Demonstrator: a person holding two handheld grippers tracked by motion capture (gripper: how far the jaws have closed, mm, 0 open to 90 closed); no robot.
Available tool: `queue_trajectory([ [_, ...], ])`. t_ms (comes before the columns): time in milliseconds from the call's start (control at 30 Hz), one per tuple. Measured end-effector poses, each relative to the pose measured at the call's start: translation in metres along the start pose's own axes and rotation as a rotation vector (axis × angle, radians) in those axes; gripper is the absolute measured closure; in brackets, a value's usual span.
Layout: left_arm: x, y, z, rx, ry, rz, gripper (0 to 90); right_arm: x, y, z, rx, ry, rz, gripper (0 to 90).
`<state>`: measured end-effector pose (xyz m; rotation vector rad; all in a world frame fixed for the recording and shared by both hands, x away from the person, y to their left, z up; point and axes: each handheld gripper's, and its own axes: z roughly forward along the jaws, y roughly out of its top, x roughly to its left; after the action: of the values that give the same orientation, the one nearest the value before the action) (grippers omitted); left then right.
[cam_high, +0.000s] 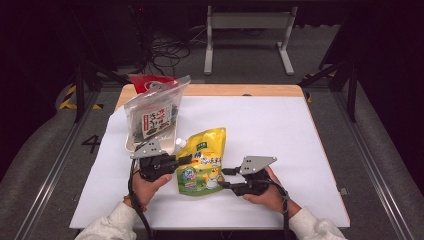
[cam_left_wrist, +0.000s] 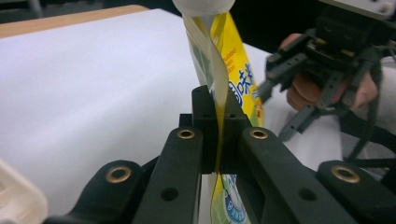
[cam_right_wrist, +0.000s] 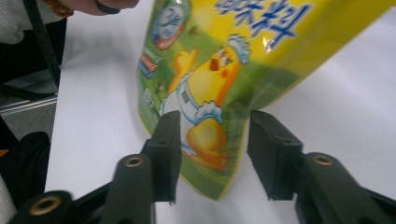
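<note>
While the left tongs (cam_left_wrist: 217, 135) are clamped tight on the side edge of the yellow pouch (cam_high: 202, 160), it sits near the front middle of the white surface (cam_high: 260, 125). Right tongs (cam_right_wrist: 212, 156) are spread apart around the pouch's bottom corner, pads not pressing it. Seaweed bag (cam_high: 154, 117) stands just behind.

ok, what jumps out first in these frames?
The bright yellow spouted pouch at the middle of the white table, pinched along its side edge by the left hand-held gripper. The right hand-held gripper has its jaws open around the pouch's bottom corner. Behind, at the table's far left, a clear bag of dark contents stands in a white tray.
</note>
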<state>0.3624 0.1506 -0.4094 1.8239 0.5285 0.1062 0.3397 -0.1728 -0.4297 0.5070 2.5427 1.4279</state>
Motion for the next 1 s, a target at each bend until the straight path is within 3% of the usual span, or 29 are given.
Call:
queue_trajectory([
  [167, -0.009, 0.005, -0.001, -0.009, -0.031, 0.059, 89.4, -0.001, -0.003, -0.026, 0.03, -0.07, 0.011, 38.5],
  [233, -0.009, 0.006, 0.0, -0.01, -0.037, 0.069, 89.4, -0.002, -0.006, -0.03, 0.039, -0.084, 0.019, 37.2],
  [333, -0.012, 0.007, -0.001, -0.02, -0.044, 0.072, 89.6, -0.008, -0.022, -0.051, 0.062, -0.122, 0.06, 34.1],
  [467, -0.014, 0.008, -0.001, -0.023, -0.041, 0.096, 89.6, -0.011, -0.032, -0.062, 0.073, -0.149, 0.08, 32.6],
  [500, -0.017, 0.008, -0.001, -0.032, -0.039, 0.1, 89.7, -0.011, -0.039, -0.068, 0.083, -0.164, 0.105, 31.3],
  [833, -0.019, 0.017, -0.004, -0.057, -0.051, 0.129, 89.9, -0.01, -0.054, -0.08, 0.106, -0.19, 0.125, 28.2],
  [1000, -0.022, 0.023, -0.007, -0.052, -0.059, 0.178, 89.9, -0.01, -0.056, -0.081, 0.105, -0.198, 0.14, 27.9],
])
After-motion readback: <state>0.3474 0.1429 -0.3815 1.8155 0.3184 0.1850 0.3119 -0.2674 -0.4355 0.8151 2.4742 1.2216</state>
